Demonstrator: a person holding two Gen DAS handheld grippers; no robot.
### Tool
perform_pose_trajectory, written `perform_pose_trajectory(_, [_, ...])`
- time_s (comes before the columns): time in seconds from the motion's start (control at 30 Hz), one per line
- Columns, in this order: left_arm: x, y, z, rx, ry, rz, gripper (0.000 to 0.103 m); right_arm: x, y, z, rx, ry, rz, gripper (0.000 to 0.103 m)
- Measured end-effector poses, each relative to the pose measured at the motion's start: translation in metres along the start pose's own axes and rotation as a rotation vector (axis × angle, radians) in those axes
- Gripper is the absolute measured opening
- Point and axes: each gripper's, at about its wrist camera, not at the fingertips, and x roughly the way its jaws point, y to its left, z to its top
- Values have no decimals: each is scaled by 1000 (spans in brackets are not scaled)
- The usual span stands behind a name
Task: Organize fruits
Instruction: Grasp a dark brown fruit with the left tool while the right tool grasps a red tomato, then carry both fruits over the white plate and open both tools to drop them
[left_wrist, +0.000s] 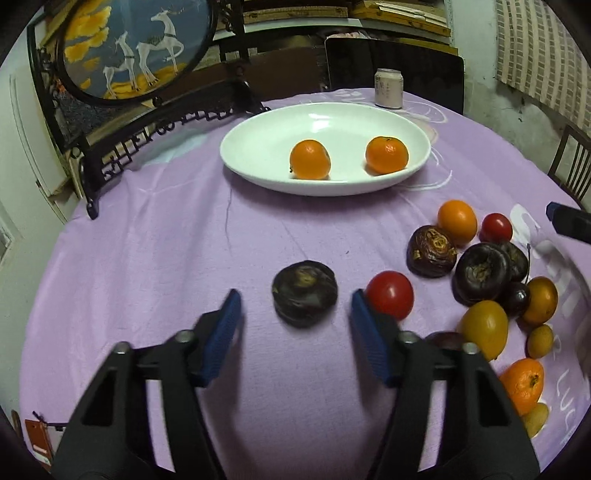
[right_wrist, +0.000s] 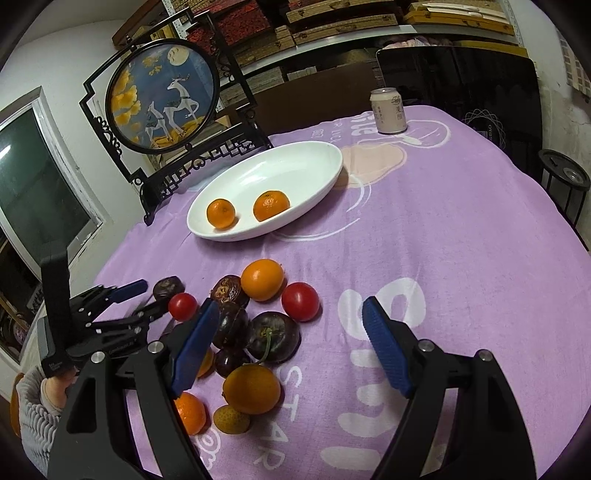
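Note:
A white oval dish (left_wrist: 258, 147) (right_wrist: 314, 162) holds two oranges (left_wrist: 309, 159) (left_wrist: 386, 154). My left gripper (left_wrist: 295, 306) is open, its jaws either side of a dark purple fruit (left_wrist: 304, 292) lying apart from the pile; a red tomato (left_wrist: 389, 294) touches the right finger. It also shows in the right wrist view (right_wrist: 144, 295). A pile of oranges, tomatoes and dark fruits (left_wrist: 480, 273) (right_wrist: 255, 317) lies on the purple cloth. My right gripper (right_wrist: 290, 317) is open and empty over the pile's right side.
A drink can (left_wrist: 388, 88) (right_wrist: 388, 110) stands behind the dish. A framed round deer picture (left_wrist: 136, 48) (right_wrist: 162, 92) stands at the table's back left. Chairs stand around the table. The purple cloth (right_wrist: 461, 221) stretches to the right.

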Motion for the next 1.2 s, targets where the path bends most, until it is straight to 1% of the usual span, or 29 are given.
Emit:
perform_pose_trajectory(0.07, [6,4,0,-15,27,-35,40,1,1,0,-6,5,-3,80])
perform_pose_trajectory(0.17, [10,9,2,-44,37,-64,40,2,0,-1,-2,12,-6,80])
perform_pose_trajectory(0.3, [13,8,4,-44,38,-62,40,6,-3,1,19,25,-9,80])
perform_pose_trajectory(0.4, [13,5,4,-36,37,-52,40,10,-11,5,67,35,0,78])
perform_pose_trajectory(0.47, [12,5,3,-35,37,-49,40,17,-17,7,99,69,26,68])
perform_pose_trajectory(0.53, [12,4,3,-36,37,-49,40,25,-19,7,113,102,47,63])
perform_pose_trajectory(0.6, [12,4,3,-35,38,-47,40,34,-17,10,120,128,53,61])
perform_pose_trajectory(0.63, [12,3,3,-35,38,-46,40,36,-17,11,119,132,53,57])
perform_pose_trajectory(0.7, [13,3,3,-36,38,-48,40,45,-14,15,123,153,62,54])
perform_pose_trajectory(0.73, [12,3,3,-36,38,-47,40,48,-14,16,124,162,64,51])
perform_pose_trajectory(0.77, [13,3,3,-36,38,-48,40,52,-12,16,122,177,63,46])
perform_pose_trajectory(0.8, [13,3,3,-36,38,-47,40,56,-11,16,116,189,56,46])
perform_pose_trajectory(0.83, [13,3,3,-36,37,-48,40,60,-9,14,108,202,41,43])
perform_pose_trajectory(0.9, [13,4,3,-39,38,-51,40,60,-8,13,102,193,42,38])
perform_pose_trajectory(0.93, [14,4,3,-39,38,-54,40,60,-8,13,97,188,38,31])
perform_pose_trajectory(0.97, [13,3,3,-40,37,-58,40,58,-8,13,89,181,31,28])
perform_pose_trajectory(1.1, [9,2,2,-37,13,-71,39,52,-10,12,93,165,46,28])
perform_pose_trajectory(1.2, [4,2,2,-37,-2,-67,39,43,-13,12,91,131,37,28])
